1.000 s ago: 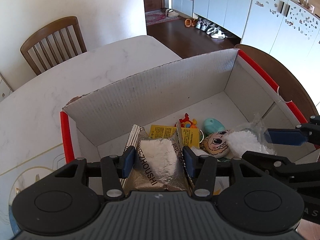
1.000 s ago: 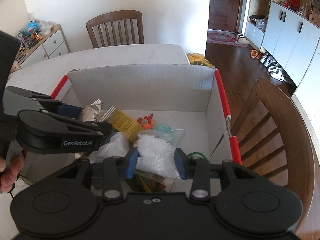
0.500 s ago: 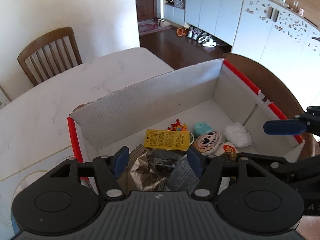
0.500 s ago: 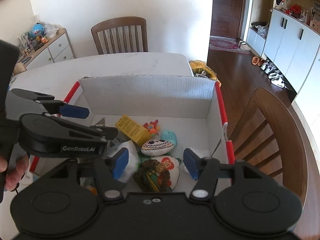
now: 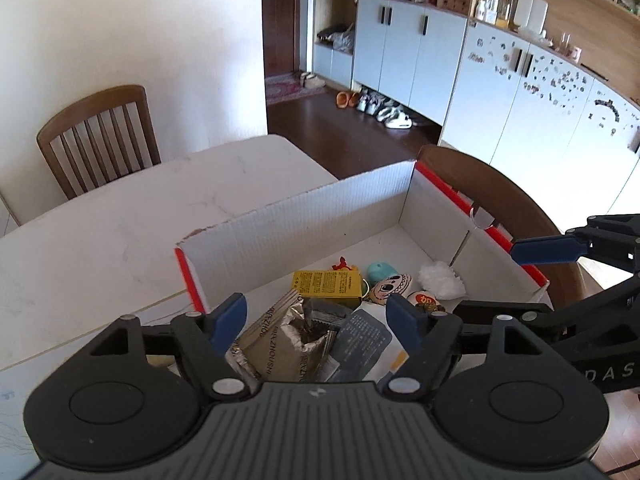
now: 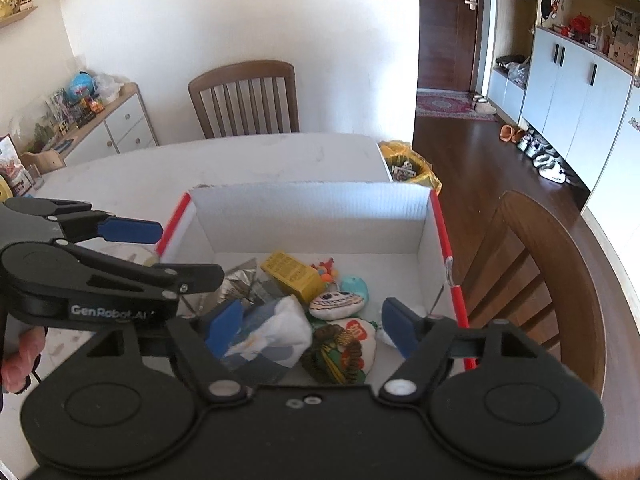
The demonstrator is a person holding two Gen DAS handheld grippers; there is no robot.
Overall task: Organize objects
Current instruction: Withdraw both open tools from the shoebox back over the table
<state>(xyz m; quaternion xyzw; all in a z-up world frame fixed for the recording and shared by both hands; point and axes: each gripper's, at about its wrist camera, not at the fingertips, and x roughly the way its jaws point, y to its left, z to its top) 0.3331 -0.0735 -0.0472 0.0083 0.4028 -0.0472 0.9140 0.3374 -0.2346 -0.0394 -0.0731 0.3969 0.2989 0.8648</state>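
Both my tools are now empty and raised above the cardboard box (image 5: 304,220). My left gripper (image 5: 316,316) has its jaws wide apart; a second ago it was clamped on the silver foil packet (image 5: 288,344), which now lies on the box floor at lower centre of the left view. My right gripper (image 6: 308,328) is likewise spread wide, having let go of the white fluffy bag (image 5: 442,280), now resting against the box's right wall. Yellow carton (image 6: 292,276), teal toy (image 6: 354,286) and cartoon-face cushion (image 6: 336,306) sit mid-box. I judge both deposits complete; the table (image 5: 120,240) shows nothing further to collect.
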